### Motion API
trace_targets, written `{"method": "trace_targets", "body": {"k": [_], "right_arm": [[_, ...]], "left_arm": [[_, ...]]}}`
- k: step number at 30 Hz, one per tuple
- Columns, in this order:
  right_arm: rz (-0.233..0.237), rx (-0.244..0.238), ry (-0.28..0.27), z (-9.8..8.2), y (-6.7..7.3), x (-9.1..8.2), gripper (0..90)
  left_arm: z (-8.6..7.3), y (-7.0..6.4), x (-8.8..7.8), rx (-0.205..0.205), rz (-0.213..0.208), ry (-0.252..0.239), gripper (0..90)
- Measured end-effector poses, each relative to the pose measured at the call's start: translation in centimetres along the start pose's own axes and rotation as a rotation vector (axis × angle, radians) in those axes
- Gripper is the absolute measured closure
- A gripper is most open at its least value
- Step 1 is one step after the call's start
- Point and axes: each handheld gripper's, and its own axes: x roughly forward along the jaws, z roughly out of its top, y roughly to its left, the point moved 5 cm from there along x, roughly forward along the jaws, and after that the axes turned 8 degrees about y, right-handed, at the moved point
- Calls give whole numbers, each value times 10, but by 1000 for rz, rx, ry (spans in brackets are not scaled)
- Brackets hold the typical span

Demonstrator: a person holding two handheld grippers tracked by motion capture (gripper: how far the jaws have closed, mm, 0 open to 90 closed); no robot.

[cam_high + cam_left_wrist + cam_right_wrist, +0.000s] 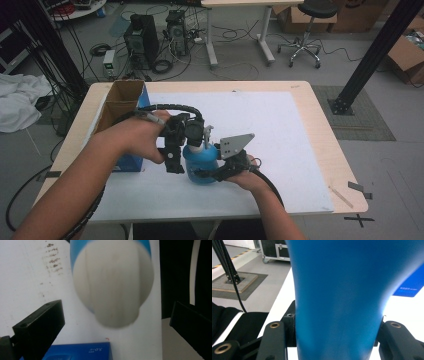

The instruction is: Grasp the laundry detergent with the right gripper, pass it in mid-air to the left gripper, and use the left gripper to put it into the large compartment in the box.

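A blue spray bottle [200,162] with a white top stands upright on the white mat, near the table's front. My right gripper [216,172] comes in from the right and is shut on the bottle's lower body; in the right gripper view the blue bottle [342,290] sits between both jaws. My left gripper [186,150] hangs over the bottle from the left, pointing down. Its jaws are open, wide apart on either side of the blurred white top [112,282], and touch nothing.
A blue box [131,161] lies just left of the bottle, under my left hand. An open cardboard box [120,102] stands behind it at the table's left edge. The white mat [280,130] stretches bare to the right and back.
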Motion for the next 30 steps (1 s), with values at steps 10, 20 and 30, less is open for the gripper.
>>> {"method": "trace_targets", "body": {"k": [10,20,30], "right_arm": [[22,2,-7,9,1,21,455],[29,-11,-12,15,1,28,455],[34,-10,-20,16,1,32,455]], "left_arm": [[4,-3,9,-5,-13,25,1],[3,-3,17,-31,-18,48,3],[6,-1,20,-54,-24,61,57]]}}
